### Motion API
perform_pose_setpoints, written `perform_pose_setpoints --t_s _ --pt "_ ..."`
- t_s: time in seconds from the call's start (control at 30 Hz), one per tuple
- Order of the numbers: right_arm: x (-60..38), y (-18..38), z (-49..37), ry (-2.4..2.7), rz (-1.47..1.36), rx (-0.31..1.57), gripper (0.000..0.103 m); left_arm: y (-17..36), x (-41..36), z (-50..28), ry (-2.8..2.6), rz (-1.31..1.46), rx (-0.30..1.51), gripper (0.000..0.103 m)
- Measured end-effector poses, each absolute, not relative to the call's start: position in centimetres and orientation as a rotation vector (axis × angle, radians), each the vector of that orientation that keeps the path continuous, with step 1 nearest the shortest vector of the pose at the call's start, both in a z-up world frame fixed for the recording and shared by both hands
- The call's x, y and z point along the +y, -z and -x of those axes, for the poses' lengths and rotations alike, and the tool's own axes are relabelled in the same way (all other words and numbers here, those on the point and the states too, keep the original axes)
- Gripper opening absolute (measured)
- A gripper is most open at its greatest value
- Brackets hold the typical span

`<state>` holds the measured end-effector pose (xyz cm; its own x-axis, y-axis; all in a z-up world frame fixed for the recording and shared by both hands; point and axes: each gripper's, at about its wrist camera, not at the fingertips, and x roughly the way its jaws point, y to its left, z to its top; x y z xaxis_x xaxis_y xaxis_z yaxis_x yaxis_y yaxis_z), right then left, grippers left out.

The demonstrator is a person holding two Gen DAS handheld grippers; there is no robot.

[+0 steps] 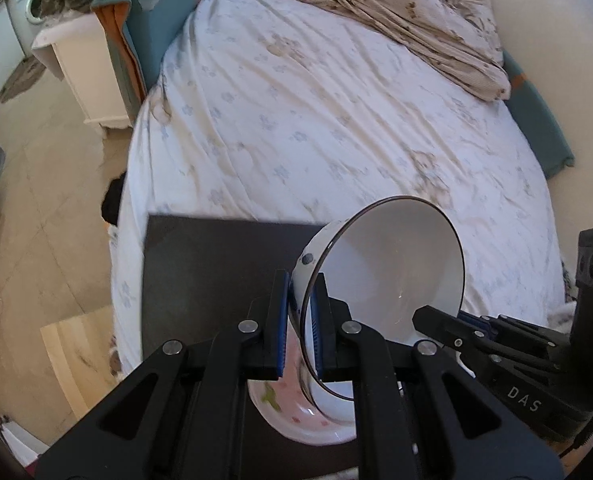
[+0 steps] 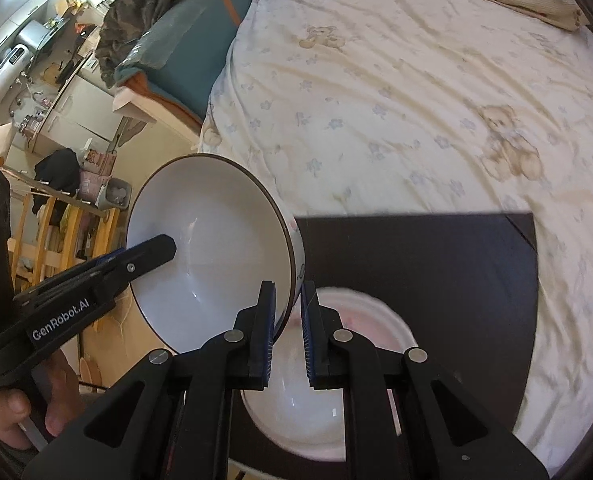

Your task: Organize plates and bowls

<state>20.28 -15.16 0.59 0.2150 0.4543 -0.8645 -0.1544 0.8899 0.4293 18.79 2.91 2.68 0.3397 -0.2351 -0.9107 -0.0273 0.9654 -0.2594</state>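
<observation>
The left tool [image 1: 299, 320] points forward and slightly downward with its jaws nearly closed, both blue pads [image 1: 281, 320] pressed on the rim of a white bowl [image 1: 392, 264], one inside and one outside. The left hand [image 2: 16, 412] wraps the handle behind this tool, thumb and fingers curled around it. The right tool [image 2: 287, 320] reaches in from the opposite side, angled toward the left tool. Its jaws are narrowed around the bowl's far rim. The inner pad touches the wall; contact of the outer pad cannot be told.
</observation>
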Motion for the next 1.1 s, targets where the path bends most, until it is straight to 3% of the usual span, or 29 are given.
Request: perform_pose_setpoints --t_s 0.37,1.1 --pt "-19.0 2.8 -13.3 -0.391 -0.357 1.383 0.015 1.0 -0.7 -14.8 0.204 0.196 1.299 0.008" --pt "-18.8 5.4 -13.9 -0.350 -0.426 1.529 0.024 3.0 -0.3 -15.5 0.198 0.209 1.338 0.008"
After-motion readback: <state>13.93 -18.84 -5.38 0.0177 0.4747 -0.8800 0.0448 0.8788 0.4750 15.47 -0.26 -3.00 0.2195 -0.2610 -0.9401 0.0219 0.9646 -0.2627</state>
